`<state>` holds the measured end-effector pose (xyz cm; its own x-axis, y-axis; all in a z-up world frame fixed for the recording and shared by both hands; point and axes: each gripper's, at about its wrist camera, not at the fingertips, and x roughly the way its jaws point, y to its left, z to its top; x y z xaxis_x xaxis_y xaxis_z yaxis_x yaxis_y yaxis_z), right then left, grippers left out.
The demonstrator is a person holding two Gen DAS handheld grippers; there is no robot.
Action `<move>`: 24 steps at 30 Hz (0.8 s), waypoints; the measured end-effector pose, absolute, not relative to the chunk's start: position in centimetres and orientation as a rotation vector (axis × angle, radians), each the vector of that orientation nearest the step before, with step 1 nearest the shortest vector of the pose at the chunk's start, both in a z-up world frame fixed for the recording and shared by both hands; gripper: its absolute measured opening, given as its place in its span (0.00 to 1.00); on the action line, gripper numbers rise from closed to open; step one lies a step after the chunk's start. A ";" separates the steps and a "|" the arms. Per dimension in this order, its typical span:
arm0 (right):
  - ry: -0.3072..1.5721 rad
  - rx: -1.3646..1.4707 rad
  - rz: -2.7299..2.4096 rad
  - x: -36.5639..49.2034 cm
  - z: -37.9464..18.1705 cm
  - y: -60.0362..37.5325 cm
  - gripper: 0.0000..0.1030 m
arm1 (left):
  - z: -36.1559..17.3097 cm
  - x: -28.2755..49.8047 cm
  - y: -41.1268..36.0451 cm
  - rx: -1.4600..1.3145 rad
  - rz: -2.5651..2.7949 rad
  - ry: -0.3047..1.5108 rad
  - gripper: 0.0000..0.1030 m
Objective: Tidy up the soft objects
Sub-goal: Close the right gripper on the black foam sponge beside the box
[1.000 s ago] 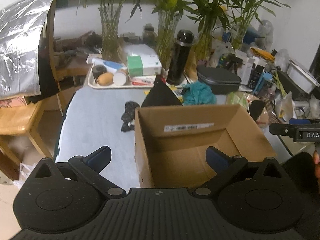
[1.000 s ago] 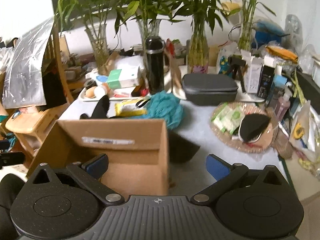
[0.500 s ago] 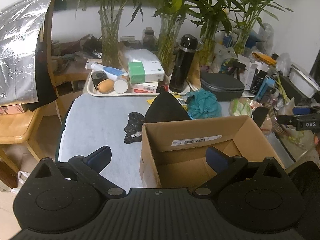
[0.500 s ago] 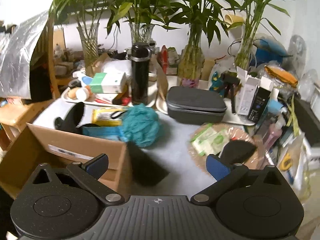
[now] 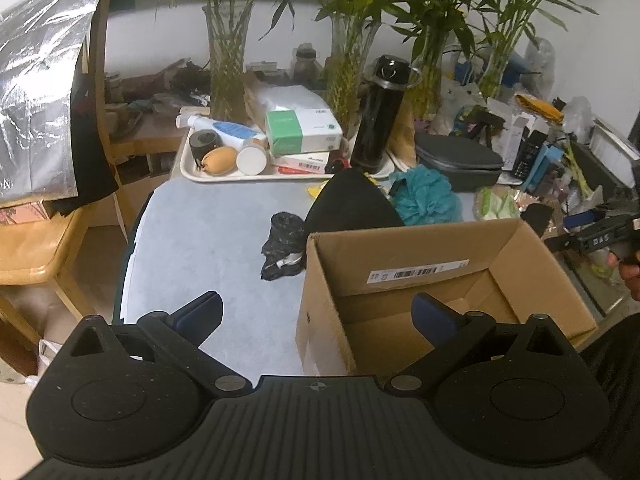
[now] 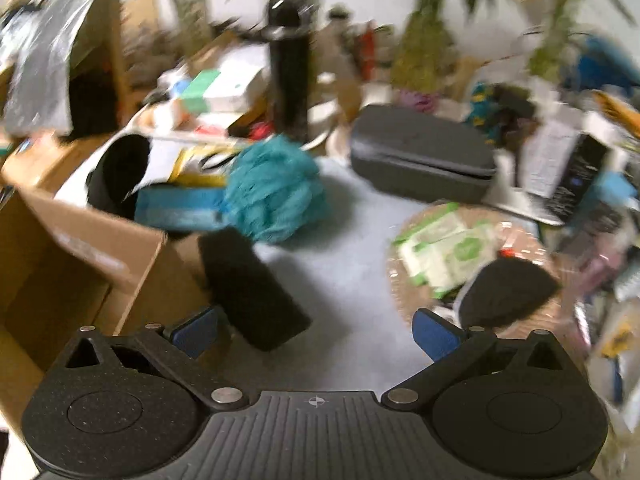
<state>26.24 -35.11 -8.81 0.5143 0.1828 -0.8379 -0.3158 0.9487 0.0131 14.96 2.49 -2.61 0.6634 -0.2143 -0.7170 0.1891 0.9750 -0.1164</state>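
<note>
Both grippers, left (image 5: 316, 312) and right (image 6: 316, 330), hung released near the cardboard box (image 5: 440, 280); teal pouf (image 6: 276, 192) lay beyond.

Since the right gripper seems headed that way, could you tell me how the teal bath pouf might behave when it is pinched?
The teal bath pouf looks like ruffled mesh, so it would probably squash flat and weigh little. Its loose folds may snag. It seems unlikely to roll far.

Dim, flat indoor light; left view sharp, right view motion-blurred; fisheye bending at edges.
</note>
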 end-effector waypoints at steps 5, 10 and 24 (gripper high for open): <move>1.069 -0.203 0.408 28.4 -12.5 -34.7 1.00 | -3.7 15.1 3.2 -0.074 -0.231 0.840 1.00; 1.110 -0.266 0.513 29.8 -15.1 -33.8 1.00 | -4.4 15.0 3.9 -0.103 -0.227 0.844 1.00; 1.117 -0.296 0.592 31.8 -19.0 -32.4 0.47 | -5.1 15.3 5.0 -0.158 -0.251 0.840 1.00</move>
<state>31.81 -32.42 -18.97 0.3067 0.2957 -0.9047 -0.5824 0.8101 0.0674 15.32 4.97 -5.08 0.6405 -0.2813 -0.7146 0.1572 0.9588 -0.2365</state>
